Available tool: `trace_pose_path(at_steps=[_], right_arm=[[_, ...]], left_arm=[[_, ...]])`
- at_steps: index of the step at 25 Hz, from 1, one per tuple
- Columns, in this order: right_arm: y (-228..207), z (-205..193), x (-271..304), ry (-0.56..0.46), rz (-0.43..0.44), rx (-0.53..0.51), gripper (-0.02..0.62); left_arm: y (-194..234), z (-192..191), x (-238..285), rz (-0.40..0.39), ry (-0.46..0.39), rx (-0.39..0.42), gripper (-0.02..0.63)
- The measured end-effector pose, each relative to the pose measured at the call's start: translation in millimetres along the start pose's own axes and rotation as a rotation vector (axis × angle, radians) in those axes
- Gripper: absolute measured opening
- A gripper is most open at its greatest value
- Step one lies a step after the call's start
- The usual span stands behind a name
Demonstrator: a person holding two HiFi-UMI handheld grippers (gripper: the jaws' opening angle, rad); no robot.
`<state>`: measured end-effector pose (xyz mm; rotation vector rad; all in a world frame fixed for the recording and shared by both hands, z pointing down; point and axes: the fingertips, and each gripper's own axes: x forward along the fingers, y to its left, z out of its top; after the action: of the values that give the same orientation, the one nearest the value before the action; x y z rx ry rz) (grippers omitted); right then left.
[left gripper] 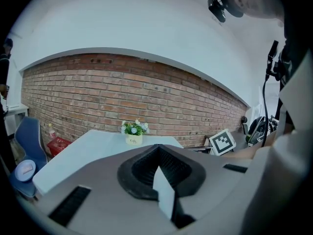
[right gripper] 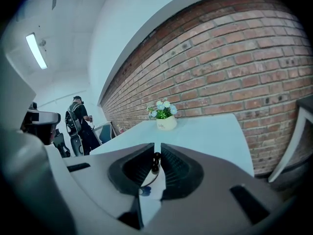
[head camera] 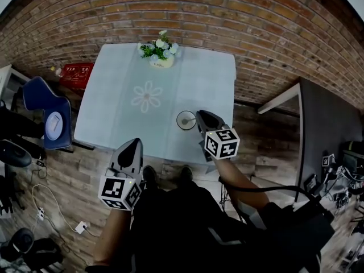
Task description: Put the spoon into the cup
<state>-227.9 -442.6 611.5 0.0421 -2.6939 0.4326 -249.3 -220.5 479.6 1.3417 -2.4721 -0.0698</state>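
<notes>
- The right tongs (right gripper: 156, 147) are clenched on the spoon (right gripper: 156, 161). Its dark beaded handle stands upright in the narrow slot between the two jaws.
- In the head view the right tongs (head camera: 200, 117) sit just beside the cup (head camera: 186, 120), at the cup's right edge. A thin light piece of the spoon (head camera: 186, 125) shows inside the rim.
- The left tongs (left gripper: 157, 150) are clenched with nothing between the jaws.
- In the head view the left tongs (head camera: 132, 148) hang at the counter's near edge, well apart from the cup and to its left.
- The cup stands on the pale blue counter (head camera: 114, 107), near its front edge and right of the centre.
- A white flower print (head camera: 147, 96) marks the middle of the counter.
- A small pot of flowers (head camera: 160, 53) stands at the far edge, against the brick wall (head camera: 256, 33).
- Left of the counter are a blue chair (head camera: 42, 115) and a red crate (head camera: 77, 74).
- In the right gripper view, a person (right gripper: 82, 124) stands far off.
</notes>
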Motion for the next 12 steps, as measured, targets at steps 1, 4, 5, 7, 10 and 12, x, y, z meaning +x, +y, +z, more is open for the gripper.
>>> trace_pose_path(at_steps=[1, 4, 5, 7, 10, 12], right_arm=[[-0.8, -2.0, 0.5, 0.003, -0.003, 0.001, 0.052], [-2.8, -7.3, 1.9, 0.005, -0.010, 0.010, 0.052], [-2.9, -9.0, 2.5, 0.006, -0.013, 0.011, 0.052], [-2.6, -10.9, 3.4, 0.006, -0.020, 0.010, 0.052], [-2.4, -10.0, 4.8, 0.007, -0.032, -0.005, 0.054], [-3.0, -8.7, 5.8, 0.015, -0.040, -0.023, 0.054]], left_arm=[[-0.8, -0.3, -0.2, 0.000, 0.000, -0.001, 0.009], [-0.4, -3.1, -0.9, 0.000, 0.006, -0.002, 0.011], [0.2, -3.7, -1.2, 0.000, 0.007, -0.001, 0.011], [1.9, -4.3, -2.0, 0.000, 0.010, -0.002, 0.011], [5.3, -3.4, -2.8, 0.000, 0.008, -0.001, 0.009], [7.4, -2.4, -2.7, -0.001, 0.005, 0.003, 0.009]])
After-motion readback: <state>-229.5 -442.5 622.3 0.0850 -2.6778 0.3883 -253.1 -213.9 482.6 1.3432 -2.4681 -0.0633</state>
